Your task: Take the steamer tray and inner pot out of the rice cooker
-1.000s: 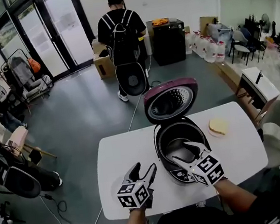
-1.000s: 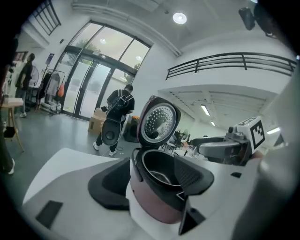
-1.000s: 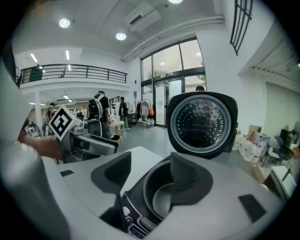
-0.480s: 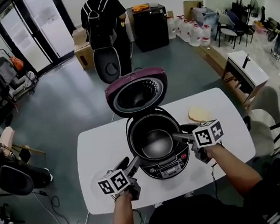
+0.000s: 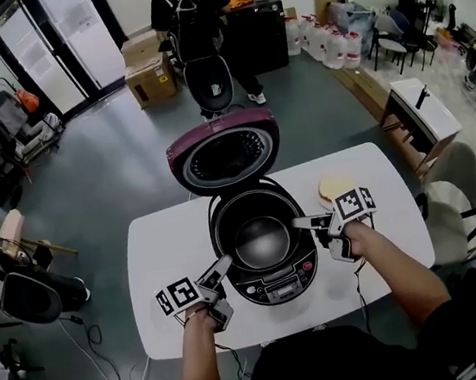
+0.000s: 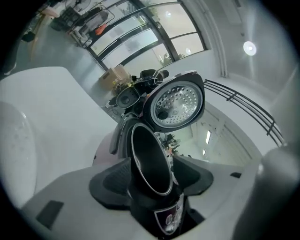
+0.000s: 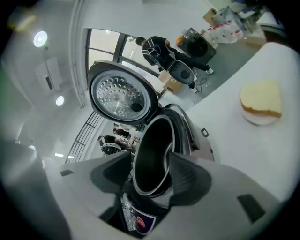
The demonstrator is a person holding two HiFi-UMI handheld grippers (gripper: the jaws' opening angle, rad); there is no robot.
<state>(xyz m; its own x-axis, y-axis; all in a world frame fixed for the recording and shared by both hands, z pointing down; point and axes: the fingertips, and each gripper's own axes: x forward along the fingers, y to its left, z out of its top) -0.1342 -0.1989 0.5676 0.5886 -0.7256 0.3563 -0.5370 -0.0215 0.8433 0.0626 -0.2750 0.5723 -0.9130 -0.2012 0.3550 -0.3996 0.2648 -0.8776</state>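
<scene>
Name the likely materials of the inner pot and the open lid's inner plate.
Inner pot: likely metal with a dark non-stick coating; dull grey sheen, bright thin rim. Lid's inner plate: apparently bare metal; silvery, dimpled, reflective.

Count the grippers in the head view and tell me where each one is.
2. The left gripper is at the rice cooker's front-left edge; the right gripper reaches over its right rim. None seem hidden.

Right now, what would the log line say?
rice cooker lid open | inner pot inside | left gripper open beside pot | right gripper open beside pot
</scene>
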